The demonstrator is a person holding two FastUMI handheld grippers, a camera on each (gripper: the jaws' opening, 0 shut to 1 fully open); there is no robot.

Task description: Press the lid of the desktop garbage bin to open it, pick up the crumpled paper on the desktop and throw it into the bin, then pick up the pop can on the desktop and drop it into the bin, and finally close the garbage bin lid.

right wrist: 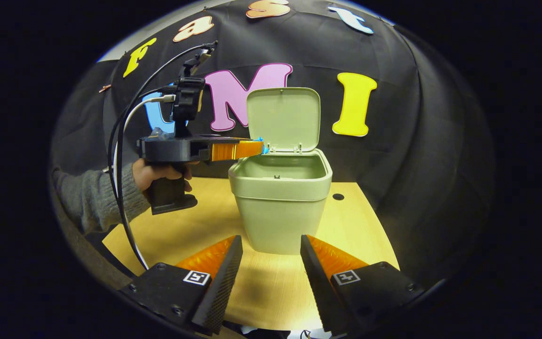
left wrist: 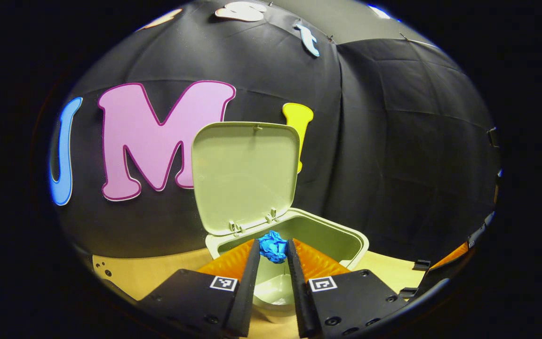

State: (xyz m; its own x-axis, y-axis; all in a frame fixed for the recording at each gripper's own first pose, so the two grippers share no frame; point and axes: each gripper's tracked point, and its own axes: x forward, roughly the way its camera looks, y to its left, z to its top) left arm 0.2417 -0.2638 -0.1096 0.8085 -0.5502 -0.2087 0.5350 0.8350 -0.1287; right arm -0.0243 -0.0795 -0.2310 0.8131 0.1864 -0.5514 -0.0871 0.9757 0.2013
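Already we have the lid up, and our left gripper pinches the crumpled paper over the bin. Our right gripper waits with jaws apart; can and closing remain.

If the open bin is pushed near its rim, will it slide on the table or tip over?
The bin looks like thin plastic, so probably light. It narrows toward its base, and its lid stands upright, so a high push might tip it. The table looks smooth, so a low push would likelier slide it.
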